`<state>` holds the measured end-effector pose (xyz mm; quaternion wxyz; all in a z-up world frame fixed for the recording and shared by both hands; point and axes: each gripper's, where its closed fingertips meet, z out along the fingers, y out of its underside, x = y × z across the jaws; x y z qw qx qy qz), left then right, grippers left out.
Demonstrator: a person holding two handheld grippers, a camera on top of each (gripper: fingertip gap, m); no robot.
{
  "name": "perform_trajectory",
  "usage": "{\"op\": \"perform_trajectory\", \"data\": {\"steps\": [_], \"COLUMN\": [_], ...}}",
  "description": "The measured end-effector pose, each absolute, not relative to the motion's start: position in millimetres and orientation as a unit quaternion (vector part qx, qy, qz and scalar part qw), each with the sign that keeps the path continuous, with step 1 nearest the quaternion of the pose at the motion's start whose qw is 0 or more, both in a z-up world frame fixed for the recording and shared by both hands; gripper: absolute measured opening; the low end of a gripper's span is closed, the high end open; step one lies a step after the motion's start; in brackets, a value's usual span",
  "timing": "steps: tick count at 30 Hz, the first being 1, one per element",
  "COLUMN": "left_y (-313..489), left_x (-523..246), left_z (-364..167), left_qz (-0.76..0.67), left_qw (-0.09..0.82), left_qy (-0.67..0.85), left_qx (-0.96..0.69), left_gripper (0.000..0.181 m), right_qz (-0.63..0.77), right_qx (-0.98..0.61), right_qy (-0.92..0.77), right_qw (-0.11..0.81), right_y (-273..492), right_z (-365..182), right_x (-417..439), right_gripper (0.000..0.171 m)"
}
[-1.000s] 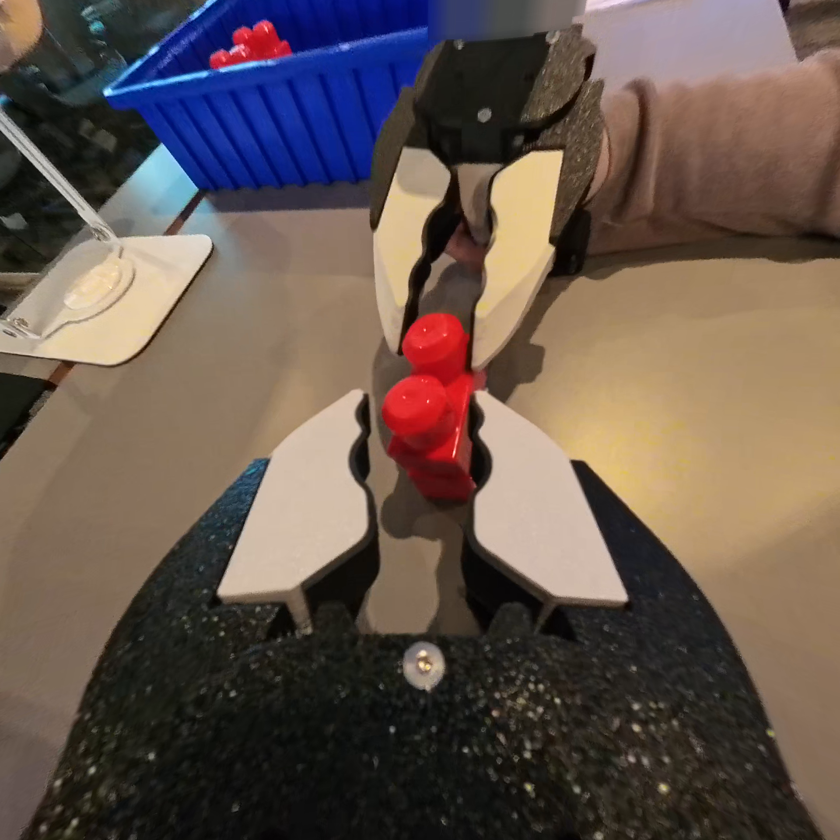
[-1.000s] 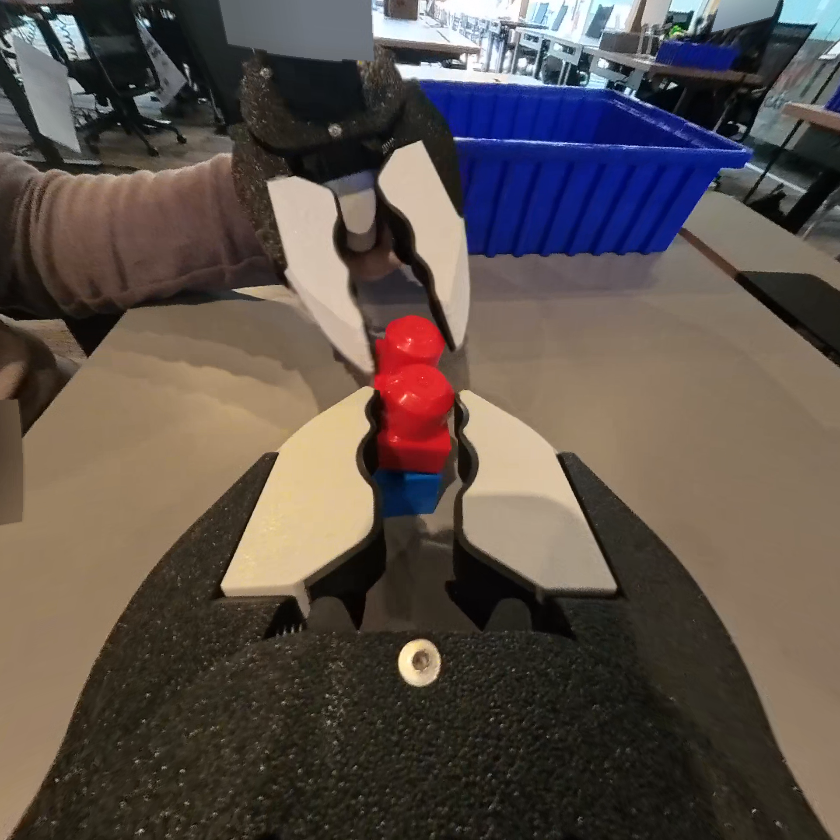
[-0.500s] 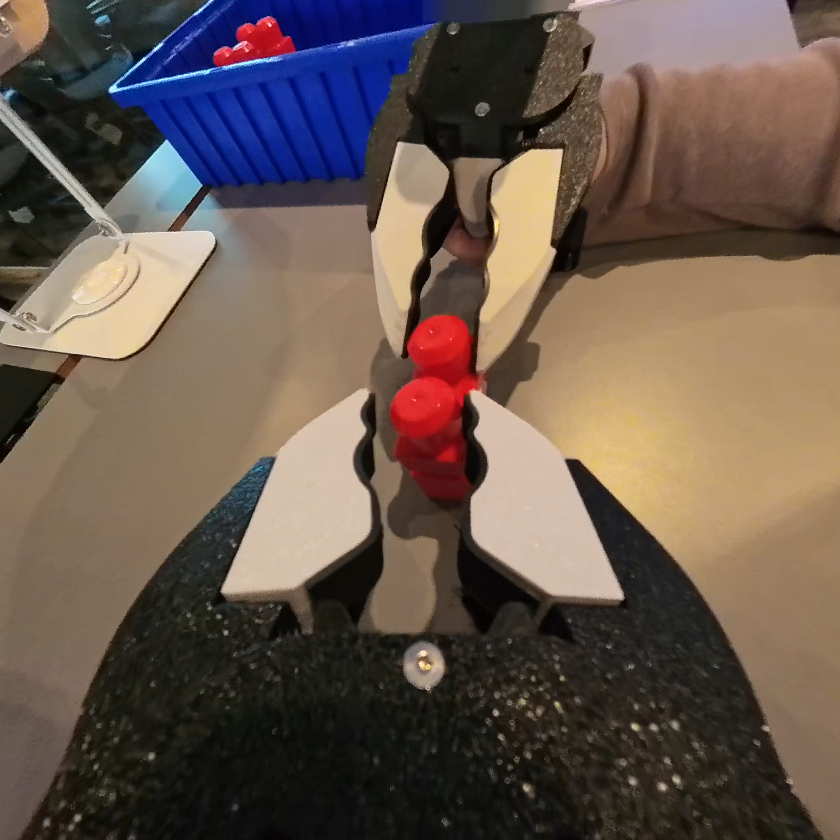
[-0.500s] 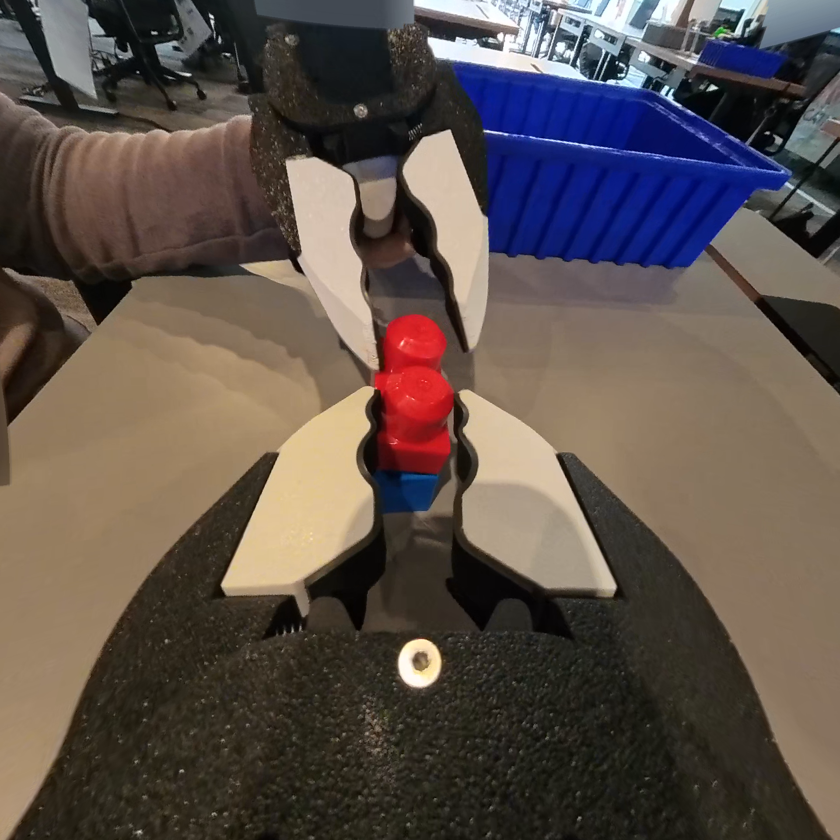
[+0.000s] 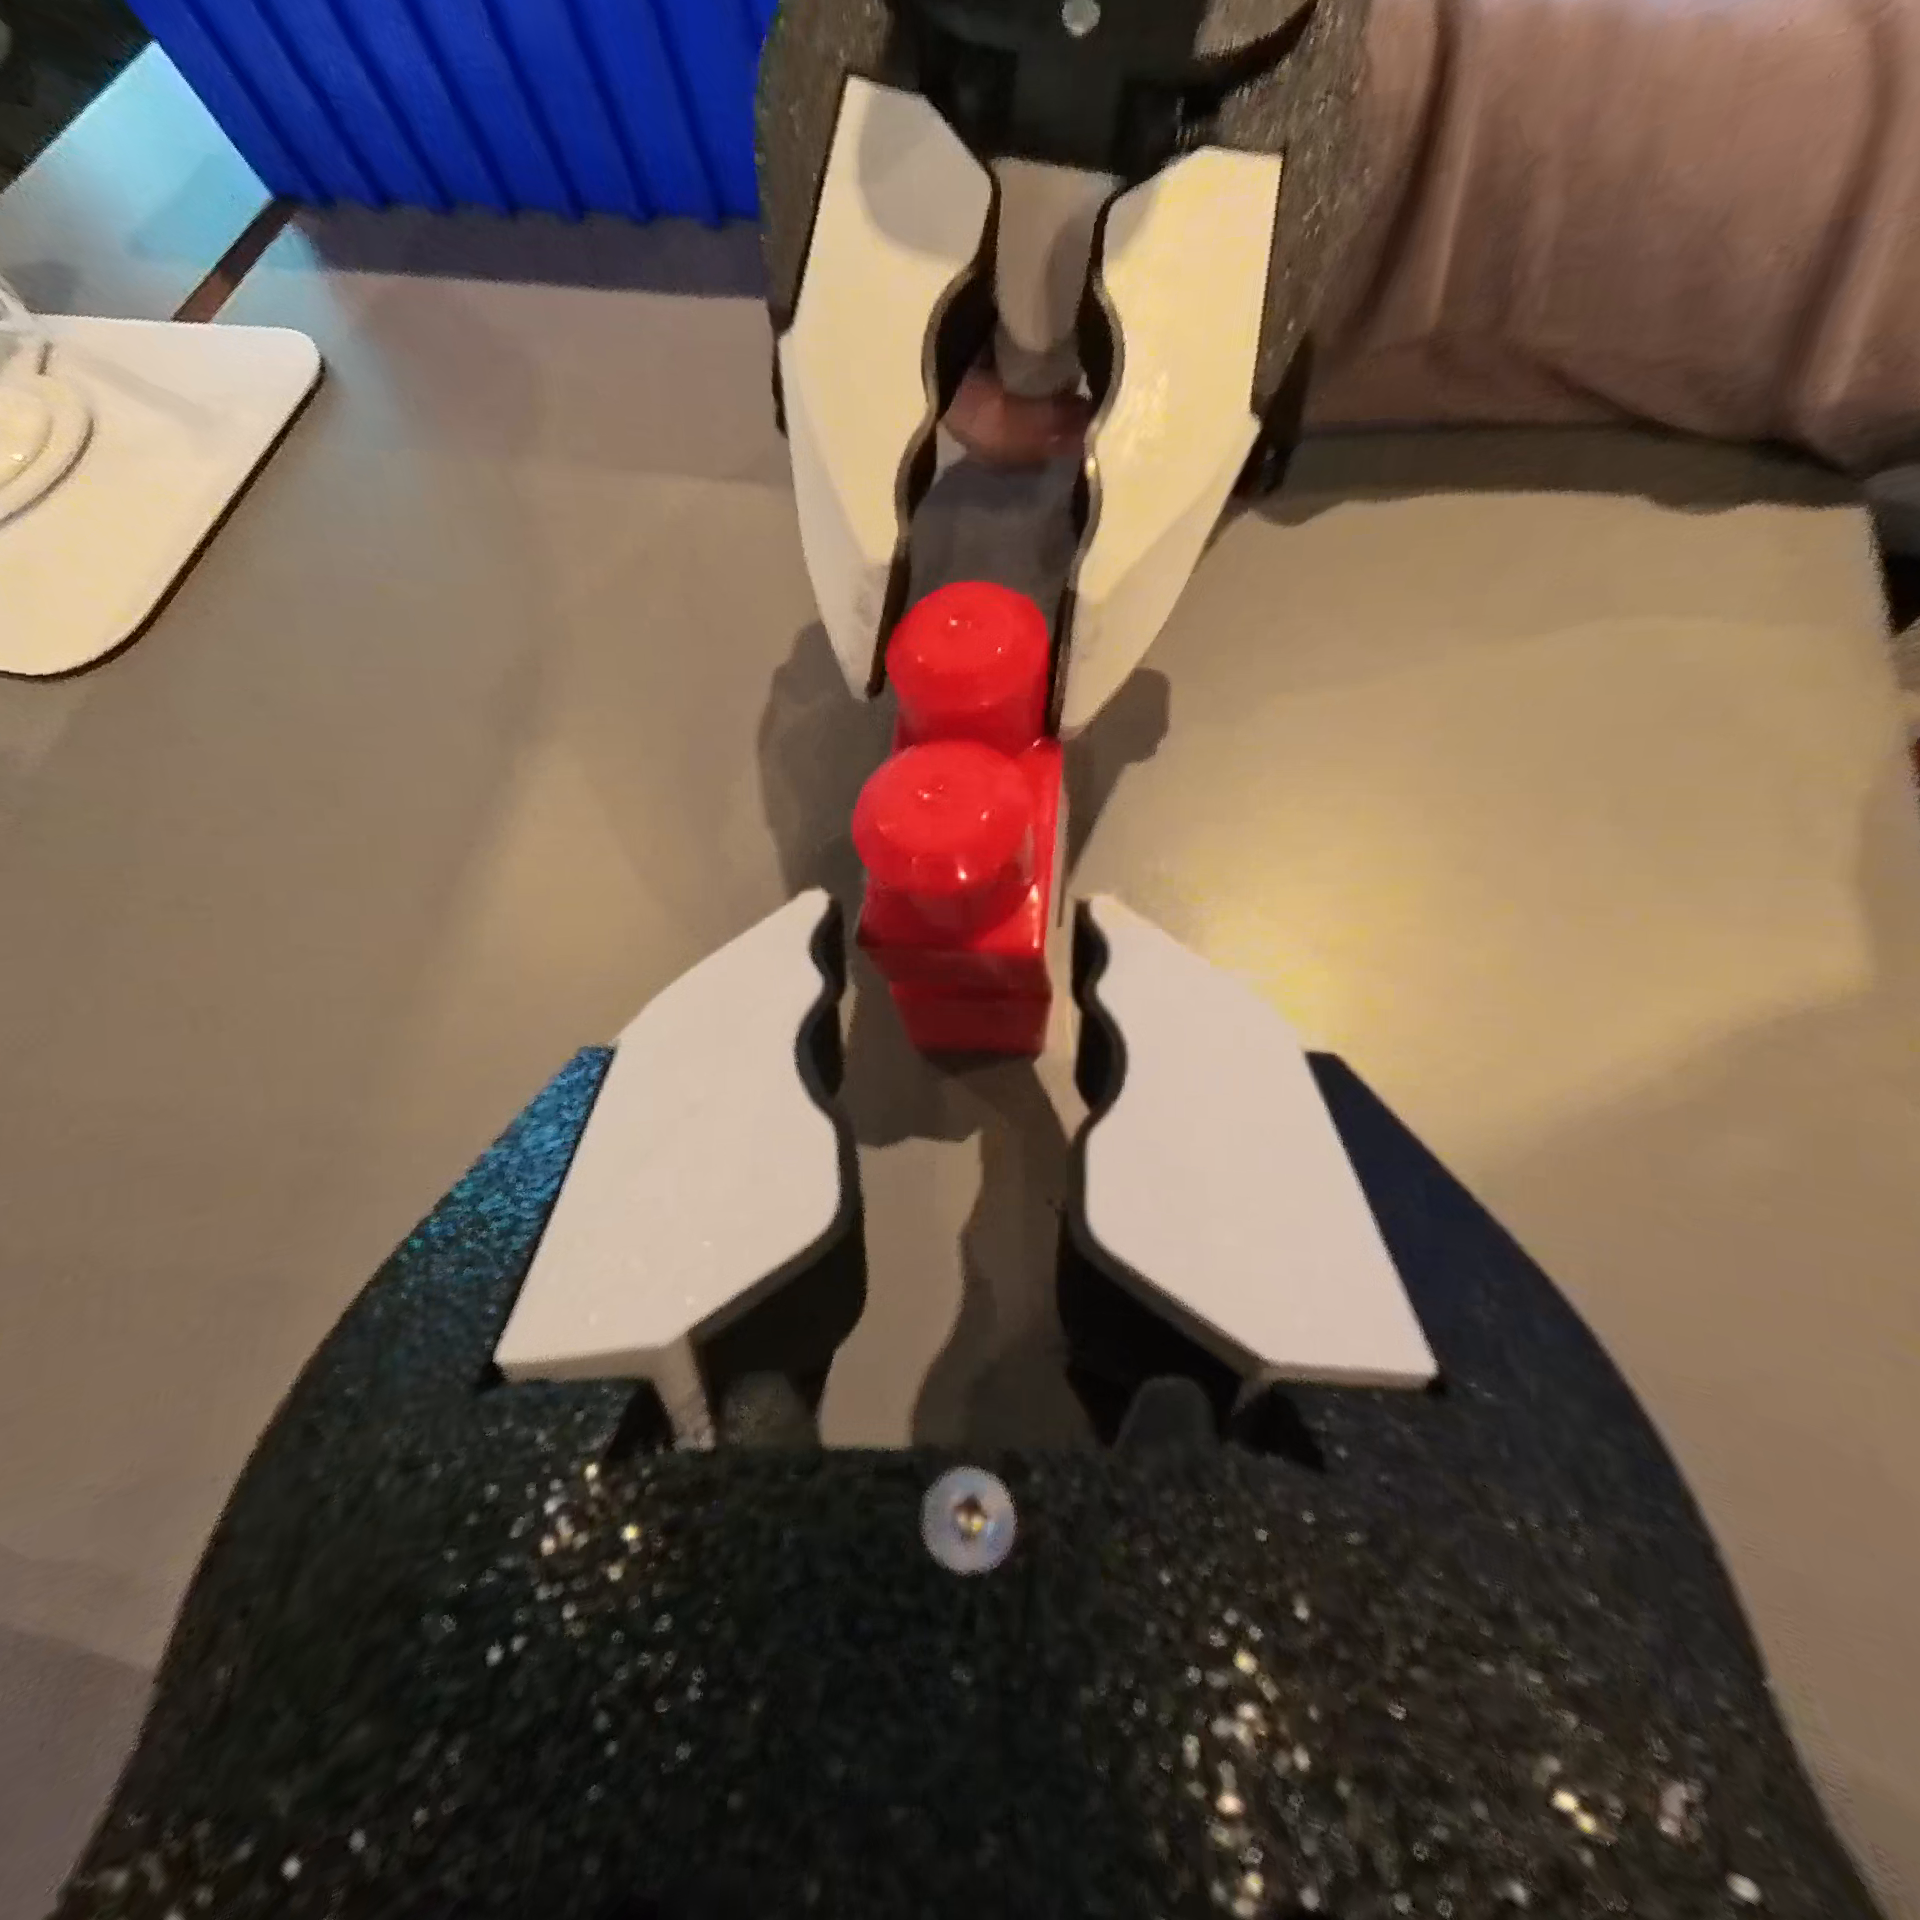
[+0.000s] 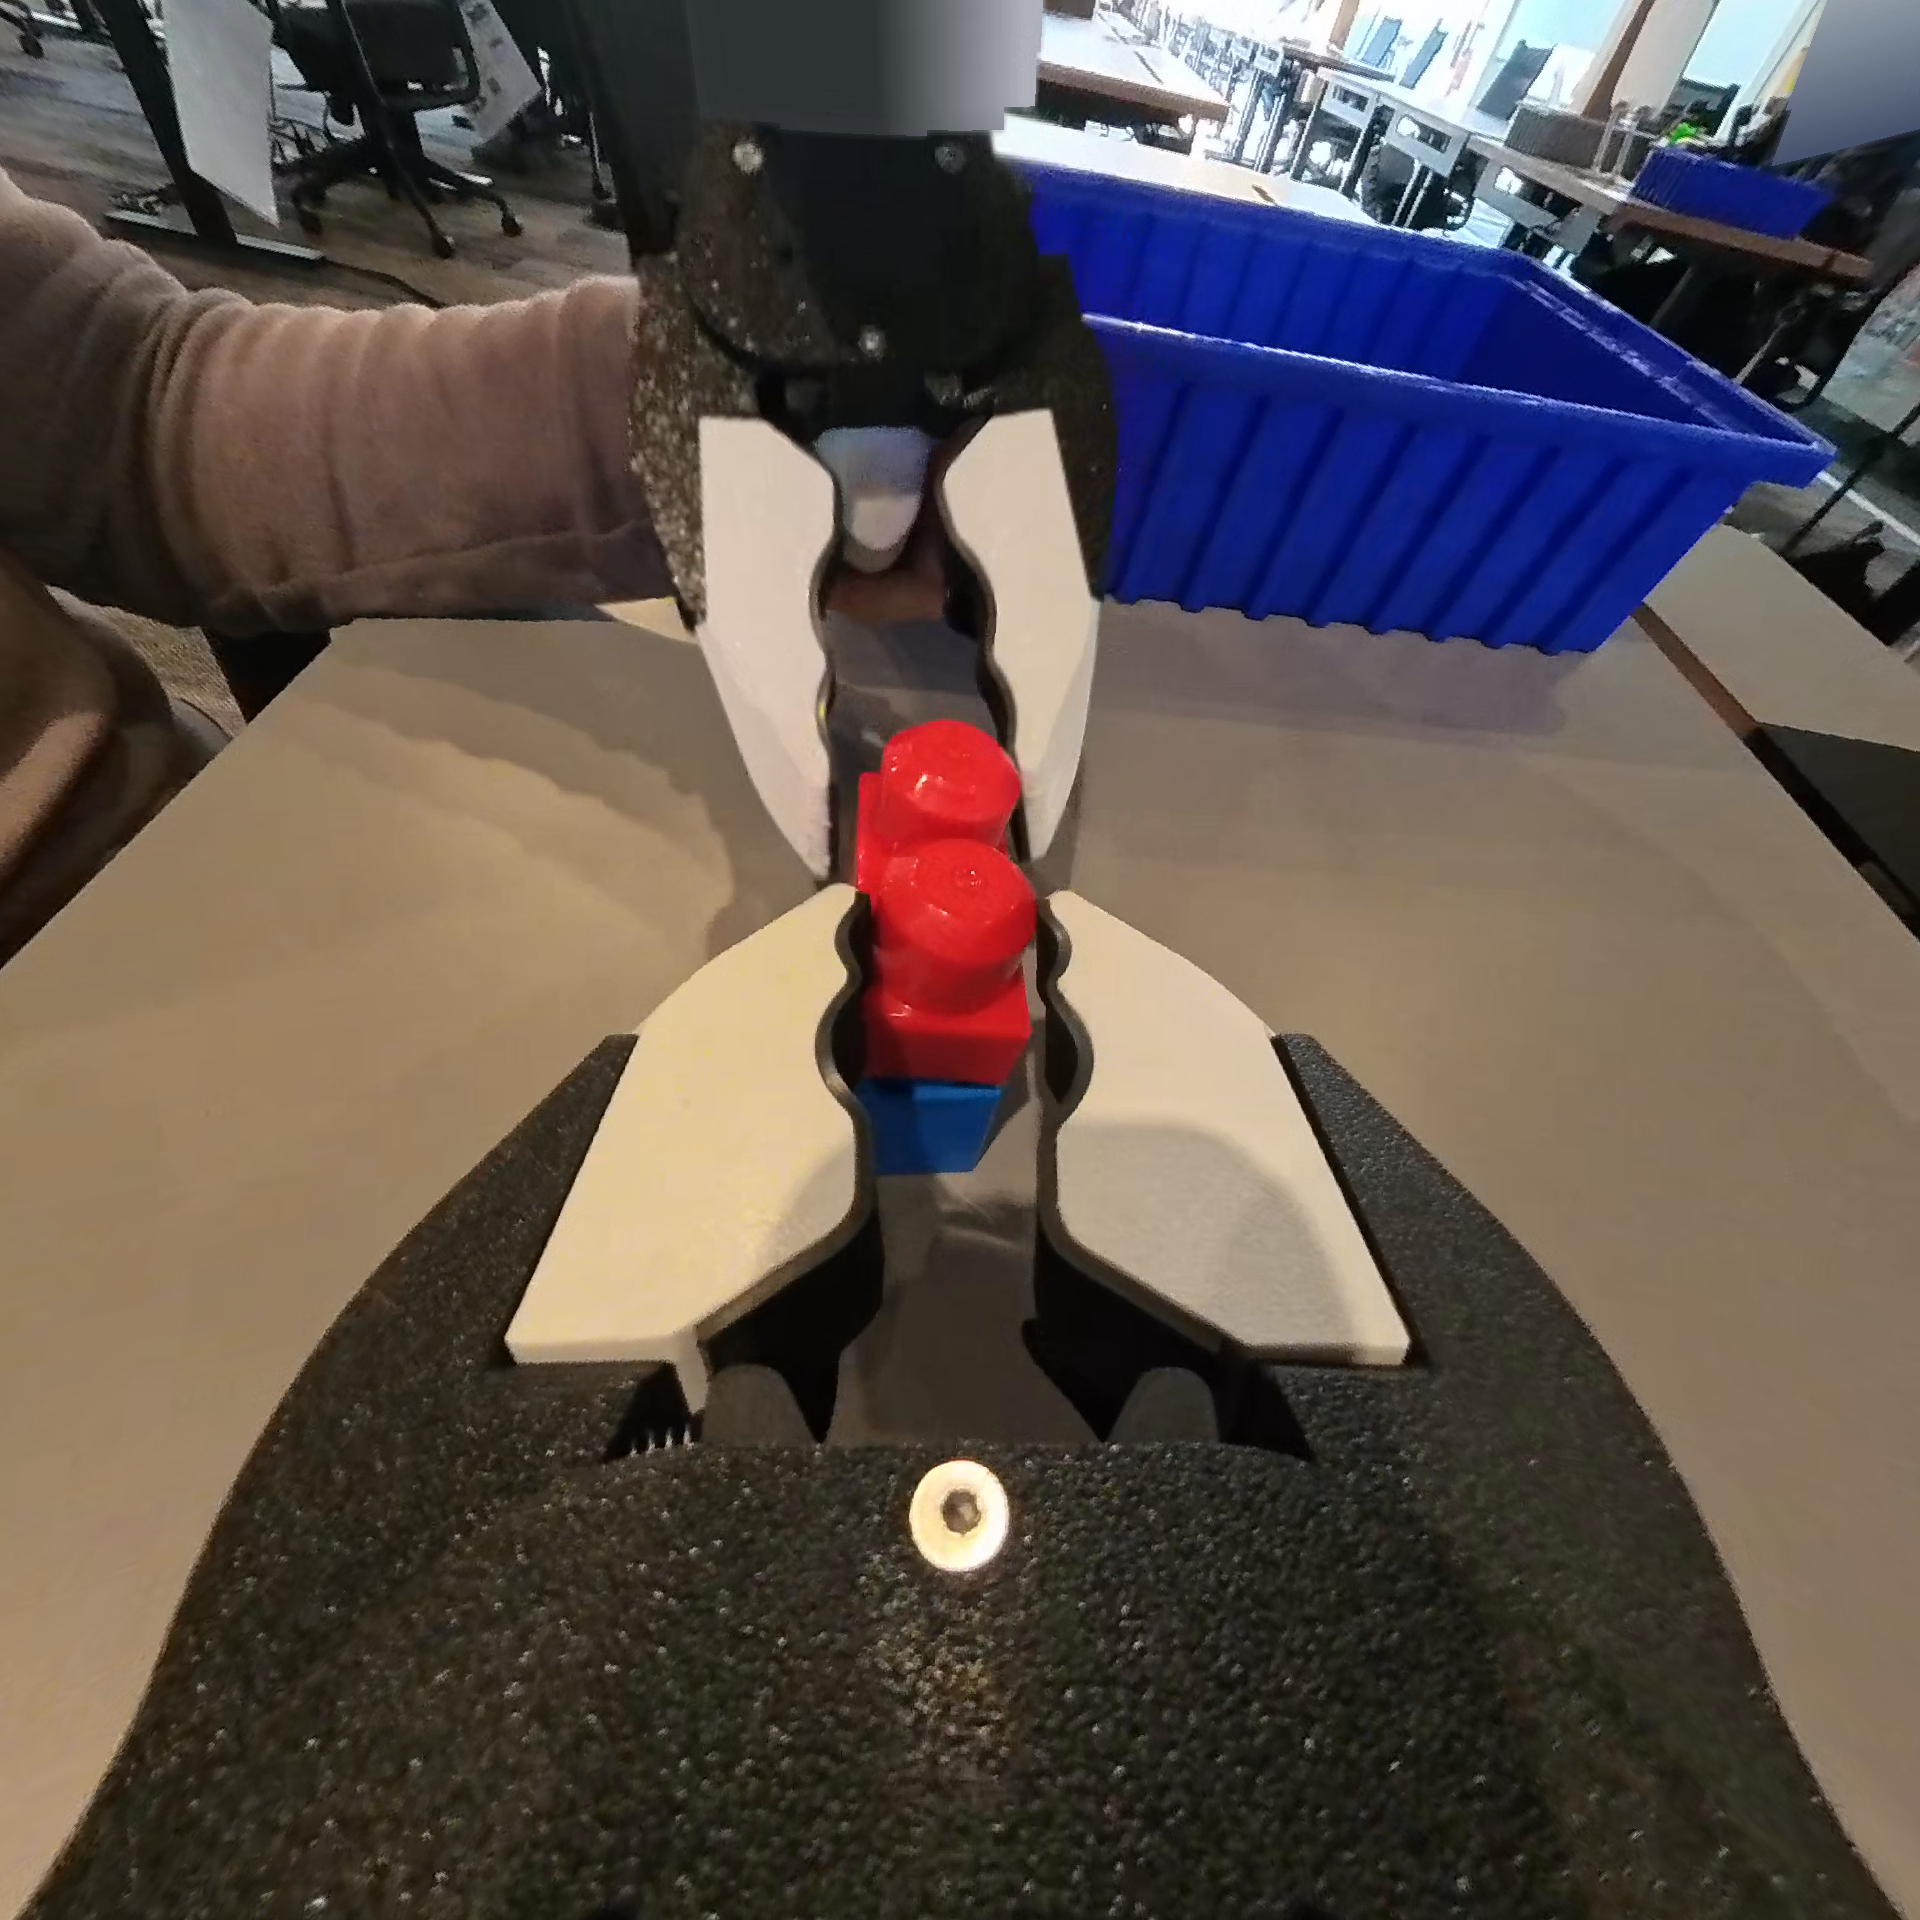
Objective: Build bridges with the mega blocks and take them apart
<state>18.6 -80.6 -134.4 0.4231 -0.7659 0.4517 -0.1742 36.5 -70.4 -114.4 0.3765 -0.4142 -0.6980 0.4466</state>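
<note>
Your right wrist view shows a blue block [image 6: 930, 1127] under the near end of the red block [image 6: 940, 997]; your left wrist view shows only red there, a second, lower red piece [image 5: 971, 1003] under the end nearest that camera, and the blue one is hidden from it. The left wrist view alone shows a white plate [image 5: 125, 488] with a clear stand on it at the left edge of the bench [image 5: 416, 831]. The right wrist view alone shows the blue bin [image 6: 1403, 468] as a whole, and the room with desks and chairs behind.

Count: two claws, one red two-stud block on top, one blue block, one lower red piece, one blue bin on this bench.

The top block is glossy red with two round studs in a row, lying along the line between your two claws, standing on the bench on its supports.

Your left claw [image 5: 956, 925] is narrow, its fingers flanking the near end of the red block with a slim gap on the right side; I cannot tell whether it grips. Your right claw [image 6: 945, 925] is also narrow, its fingers close against its end of the red block; whether they press on it I cannot tell. A sleeve [image 6: 260, 468] shows behind the left claw in the right wrist view.
</note>
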Motion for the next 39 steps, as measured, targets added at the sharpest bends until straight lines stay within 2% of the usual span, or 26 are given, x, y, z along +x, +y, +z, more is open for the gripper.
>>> {"op": "perform_trajectory", "data": {"steps": [2, 6, 11, 14, 17, 18, 23, 29, 31, 34, 36, 39], "left_y": [-80.0, -81.2, -79.1, -77.3, -75.9, -75.1, -71.3, -71.6, -71.8, -72.1, -72.6, -75.9], "left_x": [20.2, 22.4, 28.2, 29.2, 29.7, 30.3, 28.5, 32.9, 33.8, 34.3, 34.1, 28.2], "left_z": [-139.7, -158.8, -172.6, -178.7, -180.8, -180.1, -178.2, -178.3, -178.0, -177.9, -178.0, -179.1], "left_qz": [-0.164, -0.169, -0.177, -0.167, -0.164, -0.167, -0.174, -0.207, -0.208, -0.209, -0.209, -0.203], "left_qw": [0.419, 0.383, 0.368, 0.363, 0.369, 0.373, 0.384, 0.379, 0.379, 0.379, 0.378, 0.368], "left_qy": [0.457, 0.455, 0.441, 0.440, 0.443, 0.442, 0.436, 0.431, 0.433, 0.434, 0.435, 0.439], "left_qx": [-0.767, -0.786, -0.799, -0.804, -0.800, -0.798, -0.795, -0.792, -0.791, -0.790, -0.790, -0.794], "left_gripper": [0.043, 0.065, 0.081, 0.084, 0.080, 0.079, 0.074, 0.064, 0.061, 0.060, 0.060, 0.069], "right_qz": [0.449, 0.455, 0.441, 0.429, 0.438, 0.444, 0.452, 0.454, 0.461, 0.462, 0.462, 0.448], "right_qx": [-0.415, -0.415, -0.414, -0.434, -0.460, -0.463, -0.461, -0.498, -0.505, -0.509, -0.509, -0.494], "right_qy": [-0.696, -0.689, -0.690, -0.685, -0.668, -0.659, -0.645, -0.652, -0.653, -0.658, -0.662, -0.677], "right_qw": [0.377, 0.381, 0.397, 0.396, 0.388, 0.393, 0.409, 0.347, 0.326, 0.307, 0.299, 0.312], "right_y": [-70.2, -69.8, -68.0, -61.7, -55.6, -53.6, -56.3, -67.2, -70.4, -73.7, -74.3, -74.1], "right_z": [-114.4, -114.1, -113.7, -115.6, -115.6, -112.1, -96.4, -116.0, -120.9, -124.3, -124.5, -124.1], "right_x": [36.3, 36.7, 39.1, 46.9, 57.1, 59.1, 55.1, 38.5, 35.0, 33.3, 33.1, 33.1], "right_gripper": [0.030, 0.030, 0.030, 0.045, 0.064, 0.065, 0.060, 0.061, 0.055, 0.034, 0.033, 0.033]}}
